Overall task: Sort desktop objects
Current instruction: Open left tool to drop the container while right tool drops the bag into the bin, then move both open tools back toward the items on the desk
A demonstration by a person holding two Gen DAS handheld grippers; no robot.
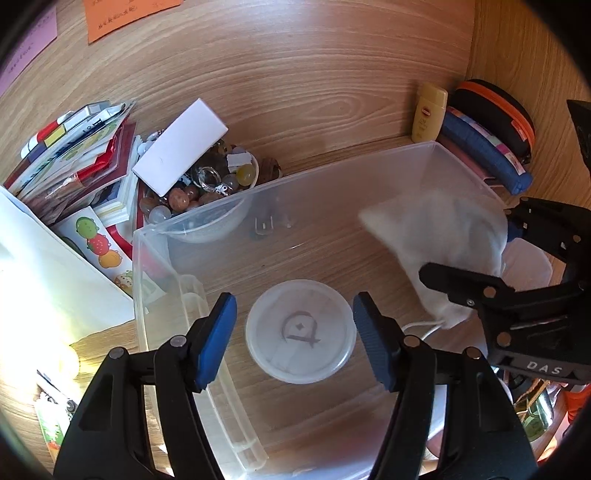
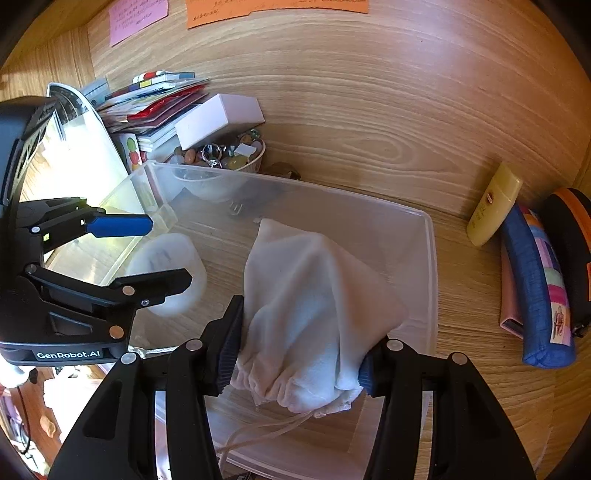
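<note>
**Inspector:** Your right gripper (image 2: 299, 354) has its fingers clamped on the gathered neck of the white pouch (image 2: 314, 306). The pouch hangs inside the clear bin (image 2: 428, 236), at its right side, drawstring trailing below. Whether it touches the bin floor, I cannot tell.

**Operator:** And the left?

**Inspector:** Your left gripper (image 1: 295, 332) hovers over the bin with fingers apart, one either side of the round tub (image 1: 300, 330), gripping nothing. The tub is in the bin, left of the pouch; whether it stands upright or lies on its side, the two views do not settle.

**Operator:** Which step is that?

**Inspector:** I judge it as placing: tub already in, pouch going in. Next, you would lower the pouch to the bin floor beside the tub, then part the right fingers. Mind the drawstring; it may snag on a finger as you withdraw.

**Operator:** Surroundings?

**Inspector:** A wood-grain bench against a matching back wall with paper notes (image 2: 273, 11) stuck on it. Behind the bin: a bowl (image 1: 207, 188) of beads with a white box (image 1: 181, 147) across it, and stacked cards (image 1: 81, 147). To the right: a yellow bottle (image 2: 493, 206) and a blue case (image 2: 539, 291). These remain unsorted.
</note>
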